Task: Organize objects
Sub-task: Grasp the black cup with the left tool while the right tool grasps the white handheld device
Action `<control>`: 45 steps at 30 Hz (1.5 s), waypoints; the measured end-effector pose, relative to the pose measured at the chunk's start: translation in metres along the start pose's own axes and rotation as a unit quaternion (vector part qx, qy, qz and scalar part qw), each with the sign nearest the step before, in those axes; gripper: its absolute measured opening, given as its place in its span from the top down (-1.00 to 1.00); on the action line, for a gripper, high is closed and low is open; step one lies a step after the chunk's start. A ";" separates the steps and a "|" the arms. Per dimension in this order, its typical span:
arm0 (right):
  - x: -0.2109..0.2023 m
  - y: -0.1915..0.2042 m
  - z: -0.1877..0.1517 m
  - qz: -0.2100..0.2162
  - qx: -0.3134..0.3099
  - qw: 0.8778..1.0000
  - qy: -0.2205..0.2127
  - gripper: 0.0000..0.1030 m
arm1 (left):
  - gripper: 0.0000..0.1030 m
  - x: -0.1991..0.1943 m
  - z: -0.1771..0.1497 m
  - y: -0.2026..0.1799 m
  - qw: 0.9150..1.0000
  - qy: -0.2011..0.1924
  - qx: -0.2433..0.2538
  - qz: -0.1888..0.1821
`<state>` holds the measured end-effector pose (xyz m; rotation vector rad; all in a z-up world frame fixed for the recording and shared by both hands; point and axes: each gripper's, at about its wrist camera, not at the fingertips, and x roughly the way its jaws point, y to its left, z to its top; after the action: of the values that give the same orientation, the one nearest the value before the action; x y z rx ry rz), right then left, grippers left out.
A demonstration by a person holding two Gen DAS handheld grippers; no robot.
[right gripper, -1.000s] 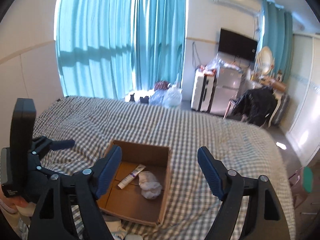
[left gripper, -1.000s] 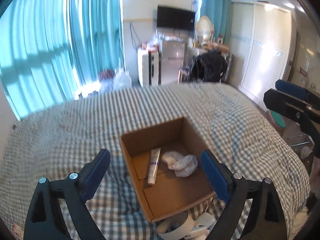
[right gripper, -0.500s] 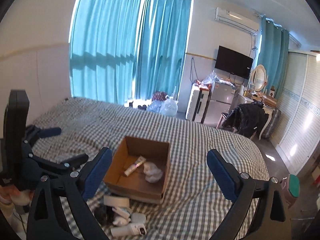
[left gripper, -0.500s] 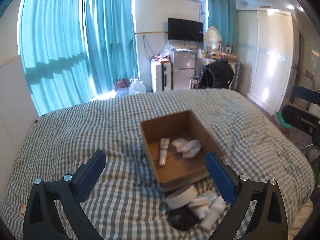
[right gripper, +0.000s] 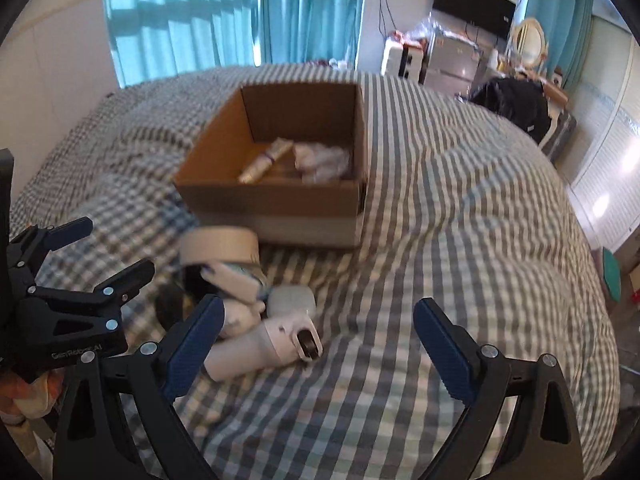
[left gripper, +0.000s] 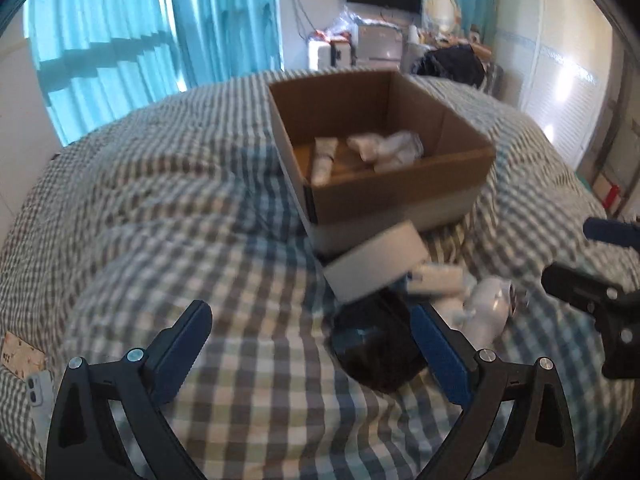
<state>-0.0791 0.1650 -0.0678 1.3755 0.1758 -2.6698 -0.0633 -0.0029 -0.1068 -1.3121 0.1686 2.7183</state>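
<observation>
While both hover near the clutter, left claw [left gripper: 310, 344] and right claw [right gripper: 320, 344] gape wide, empty.

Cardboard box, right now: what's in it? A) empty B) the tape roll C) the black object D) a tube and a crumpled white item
D: the cardboard box holds a tube and a crumpled white item; the tape roll lies outside on the bed.

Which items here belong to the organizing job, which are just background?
Job: cardboard box, tube and white wad inside it; tape roll, white handheld device, black object.
Background: curtains, TV, phone.
</observation>
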 end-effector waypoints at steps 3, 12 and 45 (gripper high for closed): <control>0.013 -0.004 -0.009 0.002 0.004 1.000 0.016 -0.87 | -0.98 0.010 -0.011 -0.009 0.999 0.022 0.029 -0.002; 0.019 -0.012 -0.015 0.006 0.018 0.999 0.026 -0.87 | -0.98 0.023 -0.025 -0.032 0.996 0.049 0.077 -0.009; 0.070 0.023 -0.019 0.001 0.007 0.995 0.096 -0.87 | -0.35 -0.003 -0.007 0.015 0.999 -0.009 -0.025 -0.029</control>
<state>-0.1001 0.1415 -0.1372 1.6353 0.1737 -2.5386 -0.0586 -0.0191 -0.1077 -1.2823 0.0598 2.7013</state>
